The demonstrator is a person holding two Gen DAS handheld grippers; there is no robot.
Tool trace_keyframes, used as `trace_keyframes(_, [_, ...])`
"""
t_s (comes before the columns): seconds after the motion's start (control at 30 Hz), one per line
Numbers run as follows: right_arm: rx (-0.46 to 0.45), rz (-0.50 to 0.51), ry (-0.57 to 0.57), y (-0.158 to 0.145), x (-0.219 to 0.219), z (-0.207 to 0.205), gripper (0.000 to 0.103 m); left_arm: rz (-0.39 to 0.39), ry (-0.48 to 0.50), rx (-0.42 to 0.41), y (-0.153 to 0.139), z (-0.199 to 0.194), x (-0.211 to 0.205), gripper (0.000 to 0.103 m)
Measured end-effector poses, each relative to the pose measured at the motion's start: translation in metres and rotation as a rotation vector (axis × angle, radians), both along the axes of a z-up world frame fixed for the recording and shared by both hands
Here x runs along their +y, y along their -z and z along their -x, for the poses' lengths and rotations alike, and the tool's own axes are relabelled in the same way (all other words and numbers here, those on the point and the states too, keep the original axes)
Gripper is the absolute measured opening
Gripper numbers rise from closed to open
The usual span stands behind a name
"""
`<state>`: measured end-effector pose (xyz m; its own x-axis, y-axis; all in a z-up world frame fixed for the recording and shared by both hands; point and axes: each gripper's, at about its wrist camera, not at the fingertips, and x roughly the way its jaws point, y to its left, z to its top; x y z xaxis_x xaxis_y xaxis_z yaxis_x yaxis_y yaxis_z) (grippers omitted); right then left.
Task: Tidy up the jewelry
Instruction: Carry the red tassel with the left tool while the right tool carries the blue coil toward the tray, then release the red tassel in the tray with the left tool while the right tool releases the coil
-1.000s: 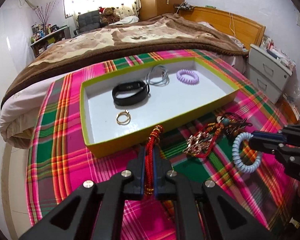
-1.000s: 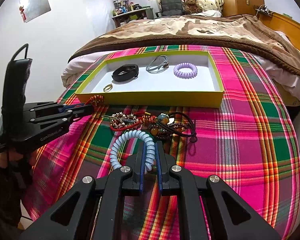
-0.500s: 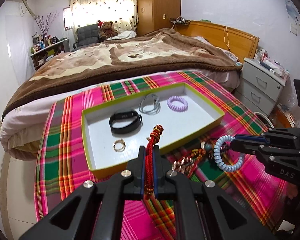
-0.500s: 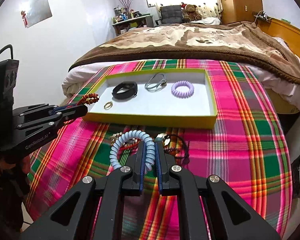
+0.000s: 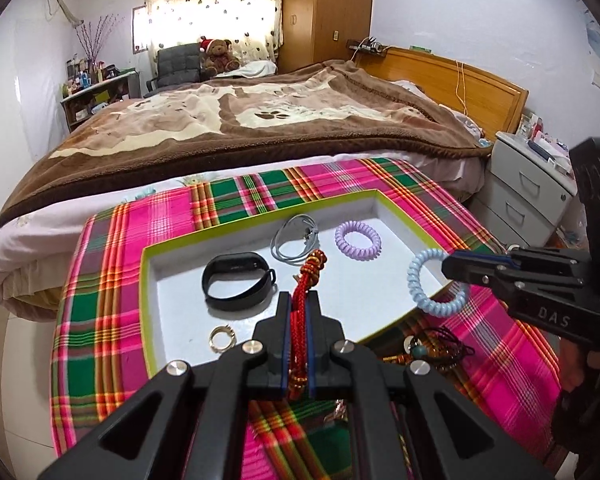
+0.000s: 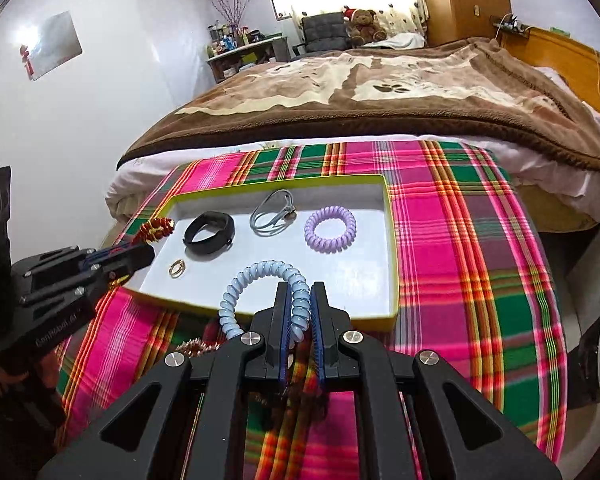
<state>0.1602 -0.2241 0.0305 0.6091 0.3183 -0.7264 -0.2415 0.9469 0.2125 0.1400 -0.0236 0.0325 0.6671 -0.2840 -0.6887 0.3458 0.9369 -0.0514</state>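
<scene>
Left wrist view: left gripper (image 5: 298, 312) clamped on limp red cord bracelet (image 5: 305, 300) above tray (image 5: 146, 280). Right gripper (image 6: 300, 312) pinched springy blue coil band (image 6: 260, 284); both seemingly light, best gripped mid-strand.

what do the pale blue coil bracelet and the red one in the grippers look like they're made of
Pale blue spiral coil bracelet: probably glossy plastic, given its smooth telephone-cord loops with shiny highlights. Red braided cord bracelet: likely woven thread with gold accents; twisted strands show, matte finish.
</scene>
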Motion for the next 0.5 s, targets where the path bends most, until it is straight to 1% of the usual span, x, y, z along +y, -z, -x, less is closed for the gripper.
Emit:
trace_keyframes(0.23, [0.026, 0.041, 0.024, 0.009, -0.004, -0.037, 0.010, -0.004, -0.003, 0.036, 0.012, -0.016, -0.010, 0.006])
trace_keyframes(0.5, [0.063, 0.076, 0.027, 0.026, -0.008, -0.056, 0.010, -0.003, -0.002, 0.077, 0.026, -0.028, -0.022, 0.006])
